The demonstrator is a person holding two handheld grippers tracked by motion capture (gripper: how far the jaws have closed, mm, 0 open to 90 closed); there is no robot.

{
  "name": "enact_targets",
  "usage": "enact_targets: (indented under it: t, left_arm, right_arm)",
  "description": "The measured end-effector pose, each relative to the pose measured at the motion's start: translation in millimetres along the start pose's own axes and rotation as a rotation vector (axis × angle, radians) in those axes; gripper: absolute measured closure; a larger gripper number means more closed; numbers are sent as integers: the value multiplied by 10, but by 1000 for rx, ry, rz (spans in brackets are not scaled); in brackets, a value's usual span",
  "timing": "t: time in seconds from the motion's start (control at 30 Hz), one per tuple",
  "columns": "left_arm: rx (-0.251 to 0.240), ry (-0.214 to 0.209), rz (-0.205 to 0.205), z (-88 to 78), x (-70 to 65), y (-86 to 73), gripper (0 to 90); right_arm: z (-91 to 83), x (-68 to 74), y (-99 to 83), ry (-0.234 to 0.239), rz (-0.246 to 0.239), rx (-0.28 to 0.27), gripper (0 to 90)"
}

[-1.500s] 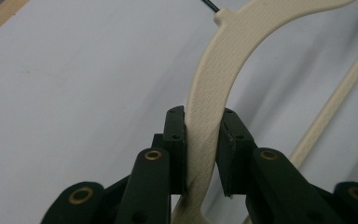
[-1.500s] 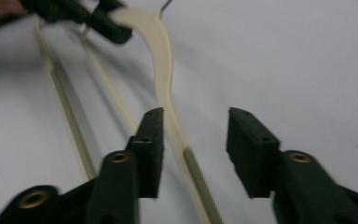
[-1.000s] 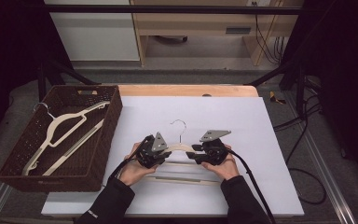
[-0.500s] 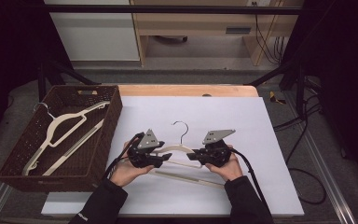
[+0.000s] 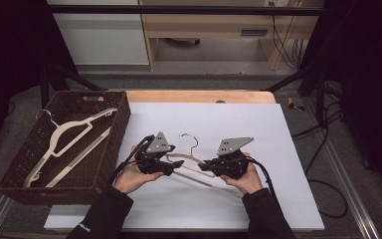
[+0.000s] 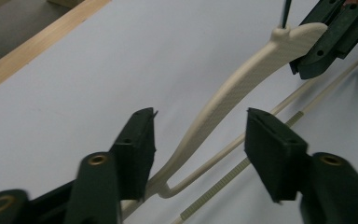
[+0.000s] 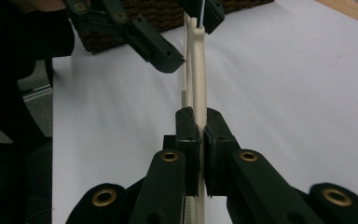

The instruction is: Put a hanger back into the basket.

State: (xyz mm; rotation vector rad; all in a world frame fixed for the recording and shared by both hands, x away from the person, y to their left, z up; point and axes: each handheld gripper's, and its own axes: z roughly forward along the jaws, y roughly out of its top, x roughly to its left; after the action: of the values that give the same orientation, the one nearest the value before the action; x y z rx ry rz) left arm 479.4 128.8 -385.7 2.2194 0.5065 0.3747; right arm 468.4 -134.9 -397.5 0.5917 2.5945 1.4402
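White sheeting covers the table, with a brown wicker basket at its left edge holding another cream hanger. Right of the basket, a cream hanger sits above the sheet between both grippers. The right gripper has its jaws clamped tight on one shoulder of it. The left gripper stands half open, jaws having just widened, the hanger's other arm passing between them untouched
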Motion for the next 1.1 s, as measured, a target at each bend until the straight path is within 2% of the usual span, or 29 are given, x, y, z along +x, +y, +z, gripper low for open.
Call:
enact_targets:
  t: [0.13, 0.23, 0.37, 0.43, 0.53, 0.6, 0.67, 0.77, 0.8, 0.87, 0.97, 1.1]
  left_arm:
    - [31, -17, -3, 32, 13, -10, 569]
    - [43, -23, 10, 40, 12, -13, 641]
    - [54, -18, 36, 22, -25, -17, 680]
    - [49, -19, 35, 0, -53, -21, 710]
    - [38, -41, 30, -29, -98, -37, 770]
    - [24, -59, 9, -42, -130, -47, 792]
    - [26, -71, 12, -57, -154, -54, 811]
    - [24, -114, -17, -46, -213, -70, 849]
    - [16, -116, -25, -44, -235, -78, 860]
    - [2, -93, -44, -48, -277, -90, 865]
    - [-2, -101, -71, -70, -255, -112, 866]
    - [-18, -65, -100, -123, -216, -134, 866]
  right_arm:
    - [8, 13, 11, 23, -3, 2, 871]
    - [24, 11, 5, 36, -10, 7, 871]
    - [19, 12, 2, 26, -4, 16, 857]
    - [6, 17, 3, -7, -21, 5, 825]
    - [-31, 5, 10, -59, -15, -33, 749]
    - [-43, -2, 15, -83, -4, -50, 716]
    - [-45, -3, 18, -106, 15, -56, 650]
    - [-35, -3, 10, -153, 5, -70, 564]
    - [-34, -5, 7, -168, 0, -77, 543]
    - [-45, -8, 0, -183, 8, -89, 530]
    - [-95, -9, -27, -192, 15, -110, 484]
    - [-229, 3, -114, -235, 50, -148, 397]
